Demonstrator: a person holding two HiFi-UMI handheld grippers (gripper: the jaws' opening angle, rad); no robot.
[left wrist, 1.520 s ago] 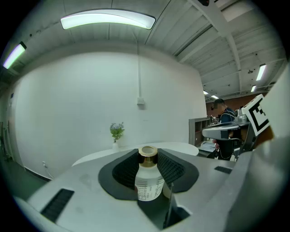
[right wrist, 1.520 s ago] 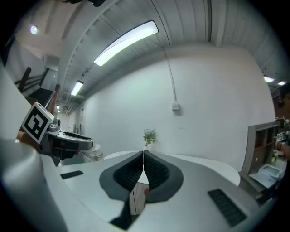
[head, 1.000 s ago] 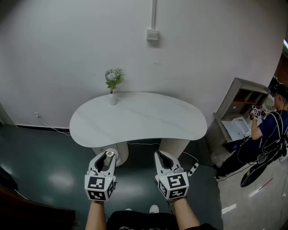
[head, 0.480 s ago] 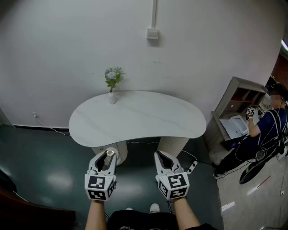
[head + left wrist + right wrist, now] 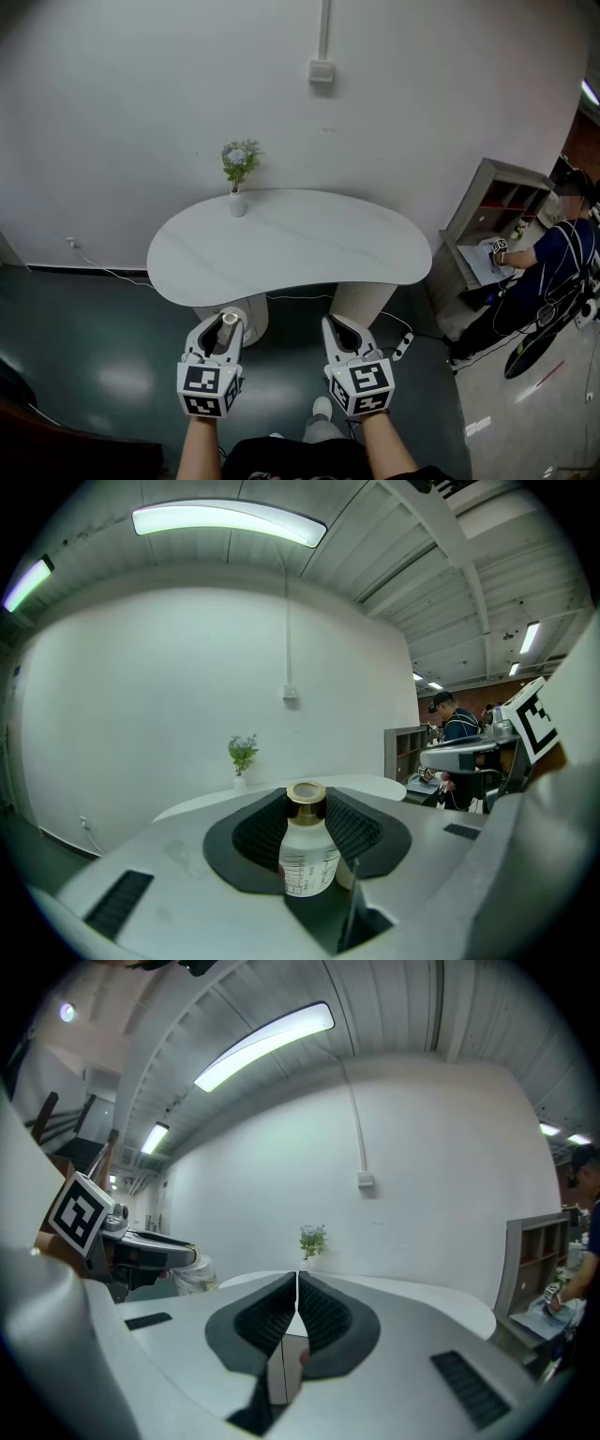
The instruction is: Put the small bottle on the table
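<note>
Gold-capped small bottle [image 5: 307, 847] pinched in left tongs [image 5: 227, 322], right tongs [image 5: 337, 325] pressed together (empty), table [image 5: 291, 248] ahead

the left white two-jaw gripper [image 5: 228, 324] sits low and near the body, pointing far-ward, its black ribbed pads closed against a small clear bottle with a gold cap [image 5: 307, 847], which stands upright between them. the right white two-jaw gripper [image 5: 338, 327] is level with it and just to its right, the two apart and roughly parallel; its jaws meet with nothing between them. each carries a cube with black square markers at its near end. the bare left forearm [image 5: 198, 448] and right forearm [image 5: 388, 450] run back toward the torso.
</note>
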